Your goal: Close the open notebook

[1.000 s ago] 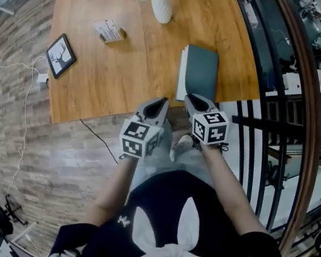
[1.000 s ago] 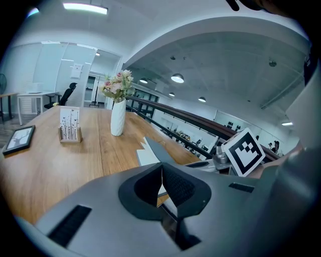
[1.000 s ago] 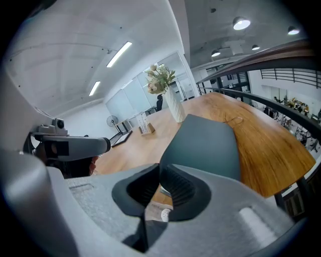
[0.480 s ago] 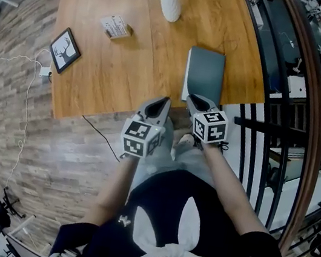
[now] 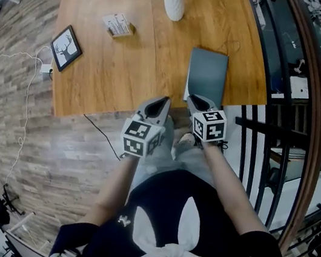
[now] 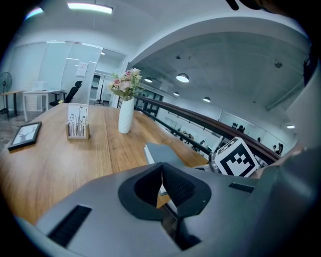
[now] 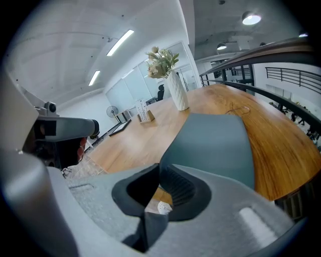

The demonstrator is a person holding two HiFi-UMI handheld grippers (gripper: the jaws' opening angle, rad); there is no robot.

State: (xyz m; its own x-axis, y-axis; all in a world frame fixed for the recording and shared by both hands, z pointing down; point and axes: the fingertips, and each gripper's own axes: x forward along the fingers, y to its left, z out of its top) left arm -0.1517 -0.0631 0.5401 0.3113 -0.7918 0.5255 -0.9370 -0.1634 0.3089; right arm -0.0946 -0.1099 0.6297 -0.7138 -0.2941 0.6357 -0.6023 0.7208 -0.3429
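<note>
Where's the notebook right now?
Head view: notebook lies at the near right corner of the table, just ahead of the right tool, white vase beyond it.

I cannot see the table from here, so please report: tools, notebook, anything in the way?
Both tools shut, empty: left tool, right tool. Notebook looks closed, near table edge. Nothing blocks it.

The right gripper (image 7: 159,169) fills the lower part of the frame. Its two dark jaws meet at the tips, and nothing is between them. Just behind the tips, at centre right, the notebook (image 7: 210,145) lies on the wooden table (image 7: 286,150) with its grey-green cover on top. Farther back, in the upper middle, stands a white vase (image 7: 178,91) with flowers. Left of it are a small card holder (image 7: 145,116) and a picture frame (image 7: 116,129).
</note>
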